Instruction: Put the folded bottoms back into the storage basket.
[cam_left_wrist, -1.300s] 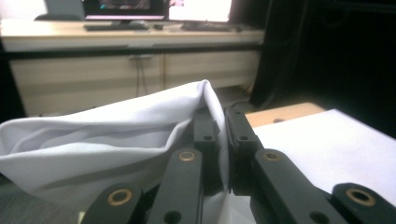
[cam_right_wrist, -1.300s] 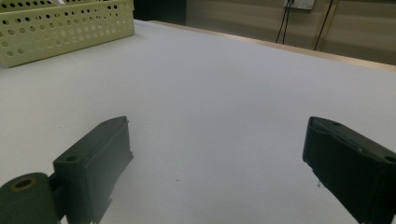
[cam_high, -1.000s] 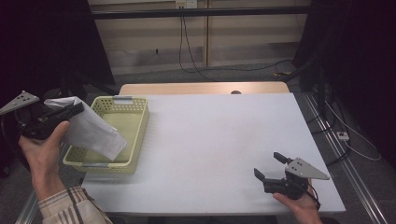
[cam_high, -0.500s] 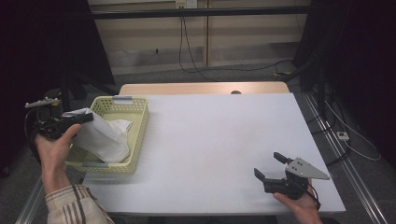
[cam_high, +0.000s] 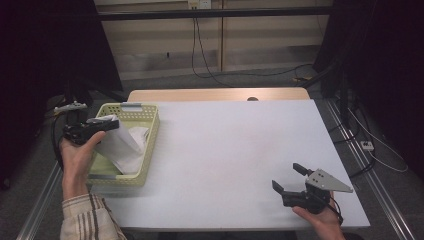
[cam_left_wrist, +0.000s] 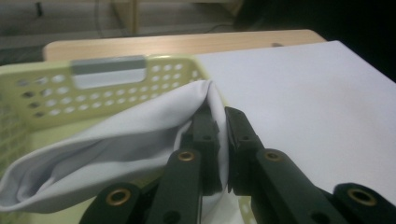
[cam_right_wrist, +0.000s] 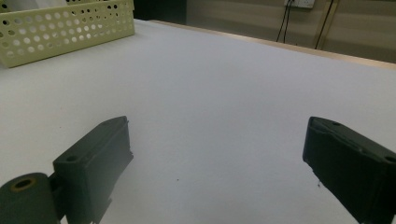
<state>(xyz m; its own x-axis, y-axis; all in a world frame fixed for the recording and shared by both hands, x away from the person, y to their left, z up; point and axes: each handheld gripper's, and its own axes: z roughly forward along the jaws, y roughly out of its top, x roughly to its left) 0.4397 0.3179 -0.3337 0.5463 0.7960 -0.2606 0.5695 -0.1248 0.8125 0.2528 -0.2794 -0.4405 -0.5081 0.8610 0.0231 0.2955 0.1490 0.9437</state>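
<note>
A white cloth (cam_left_wrist: 116, 154) is being held by one fold between the closed jaws of the left hand-held gripper (cam_left_wrist: 223, 135), with the rest of the fabric hanging down and to the side of that hand-held gripper into the pale yellow basket (cam_left_wrist: 42, 93) just beneath and beyond it. In the high view the cloth (cam_high: 122, 145) is being kept partly above the basket (cam_high: 150, 125), its lower part lying inside; the grip near a corner is being judged as a way of lifting the piece free of the perforated walls without dragging the basket along, or of lowering it in, and which of the two cannot be told. The left hand-held gripper (cam_high: 102, 127) is being carried at the near-left rim of the basket, tilted inward over it. The right hand-held gripper (cam_high: 290, 182) is being kept well apart, low over the bare white desk (cam_high: 230, 150) near its front right corner, with its jaws standing wide apart and nothing between them, probably being held ready to take a second corner once the cloth is being brought across. A grey tab on the far wall of the basket is being seen ahead of the left hand-held gripper; no writing, brand or label is being made out on it or on the cloth.
</note>
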